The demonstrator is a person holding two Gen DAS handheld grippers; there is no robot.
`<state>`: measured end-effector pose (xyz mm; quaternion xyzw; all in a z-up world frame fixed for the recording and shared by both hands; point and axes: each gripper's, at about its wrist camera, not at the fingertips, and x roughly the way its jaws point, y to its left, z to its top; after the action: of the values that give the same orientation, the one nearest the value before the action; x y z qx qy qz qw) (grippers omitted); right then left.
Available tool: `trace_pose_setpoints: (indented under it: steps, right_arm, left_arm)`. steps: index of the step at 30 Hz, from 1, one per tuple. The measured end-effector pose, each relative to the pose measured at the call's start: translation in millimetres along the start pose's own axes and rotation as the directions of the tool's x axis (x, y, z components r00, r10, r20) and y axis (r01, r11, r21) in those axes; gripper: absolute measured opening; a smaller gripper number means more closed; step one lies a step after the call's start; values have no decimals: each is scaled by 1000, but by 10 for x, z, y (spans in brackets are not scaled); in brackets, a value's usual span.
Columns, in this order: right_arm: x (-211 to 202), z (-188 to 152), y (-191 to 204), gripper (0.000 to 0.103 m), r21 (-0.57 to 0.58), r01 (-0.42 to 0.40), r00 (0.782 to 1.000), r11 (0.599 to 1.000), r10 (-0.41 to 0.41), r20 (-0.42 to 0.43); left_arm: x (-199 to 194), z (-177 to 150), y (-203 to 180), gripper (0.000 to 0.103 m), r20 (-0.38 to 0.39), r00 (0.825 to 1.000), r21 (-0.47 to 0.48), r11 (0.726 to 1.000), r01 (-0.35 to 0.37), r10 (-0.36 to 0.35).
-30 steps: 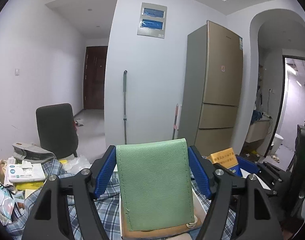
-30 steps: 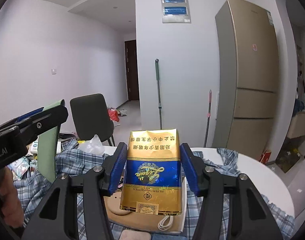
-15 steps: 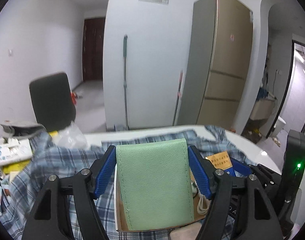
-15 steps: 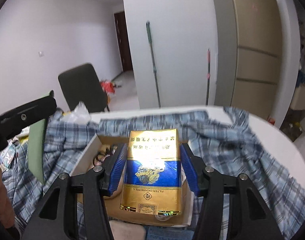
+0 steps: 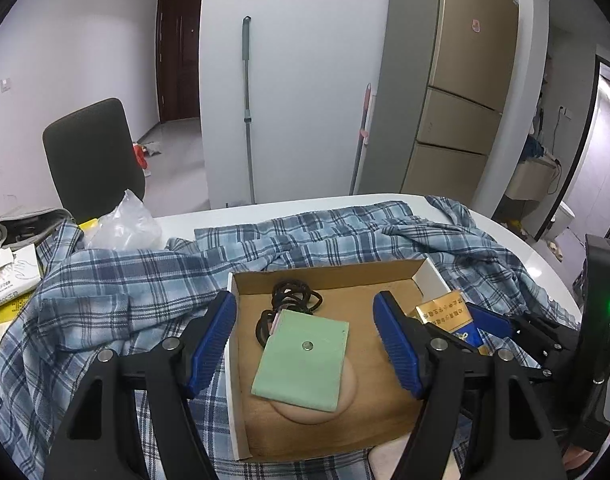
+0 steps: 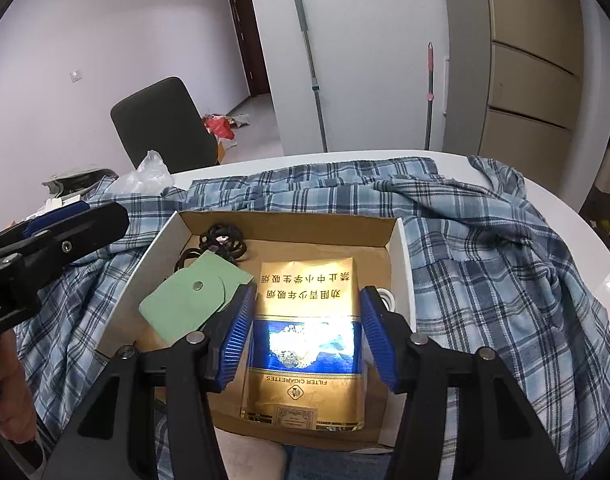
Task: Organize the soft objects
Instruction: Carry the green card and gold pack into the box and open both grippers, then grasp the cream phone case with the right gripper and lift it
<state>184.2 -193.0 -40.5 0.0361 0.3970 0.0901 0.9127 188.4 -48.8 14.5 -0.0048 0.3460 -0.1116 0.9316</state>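
A green soft pouch [image 5: 303,364] with a snap button lies in an open cardboard box [image 5: 329,276], on a beige round pad and next to black hair ties [image 5: 293,300]. My left gripper [image 5: 305,344] is open and empty just above the pouch. My right gripper [image 6: 305,336] is shut on a gold and blue cigarette pack [image 6: 305,340] and holds it over the box's right side. The pouch [image 6: 193,300], the hair ties [image 6: 221,240] and the box [image 6: 281,224] also show in the right wrist view.
The box rests on a blue plaid shirt [image 5: 117,280] spread over a white round table [image 5: 541,268]. Papers and a clear plastic bag [image 5: 125,224] lie at the left. A dark chair [image 5: 93,156] stands behind the table.
My left gripper has opened and let go of the green pouch, which now lies in the box. Both grippers tilted down toward the box. The right gripper still holds the cigarette pack.
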Motion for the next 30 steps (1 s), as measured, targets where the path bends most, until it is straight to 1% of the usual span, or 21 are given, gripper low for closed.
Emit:
trace_pose_setpoints:
  steps: [5,6,7,8,9,11,15,20,22,24,26,30]
  right_arm:
    - [-12,-9,13,57,1,3,1000,1000,-3,4]
    - [-13,-6,13,59,4,-2,1000,1000,2,2]
    - [-18,-3,6,67,11,-3,1000,1000,3,4]
    - [-33,2,-5,69,19,1,1000,1000,-2,10]
    - [-55,11,-14,69,24,8,1000,1000,-8,17]
    - [-116,43,-29,69,29,10,999,1000,-11,31]
    - [-367,129,-61,69,49,11,996,999,-15,92]
    - [-826,213,-3,69,25,-1,981,1000,-3,195]
    - [-1007,210,26,69,9,-6,973,1000,4,231]
    - [-1165,194,44,69,-5,-16,966,1000,16,258]
    - [-1293,158,66,69,-15,-21,961,1000,24,277]
    - [-1500,34,110,69,-37,-23,952,999,33,305]
  left_arm:
    - [-10,2,1,73,10,1000,-7,1000,1,-1]
    - [-21,11,1,73,11,1000,-12,1000,3,-3]
    - [-26,15,12,75,12,1000,-20,1000,7,-7]
    - [-36,22,26,86,15,1000,-30,1000,6,-5]
    - [-58,29,26,92,20,1000,-37,999,1,-1]
    - [-150,40,15,92,60,998,-36,999,0,2]
    - [-386,103,-50,92,127,992,-18,1000,-16,18]
    - [-796,162,-76,94,223,975,-22,1000,5,0]
    - [-992,151,-93,103,267,964,-17,1000,-1,6]
    - [-1154,126,-106,103,308,951,-17,1000,-6,11]
    - [-1288,98,-111,103,329,944,-19,1000,-4,10]
    - [-1494,8,-117,103,350,937,-19,1000,11,-4]
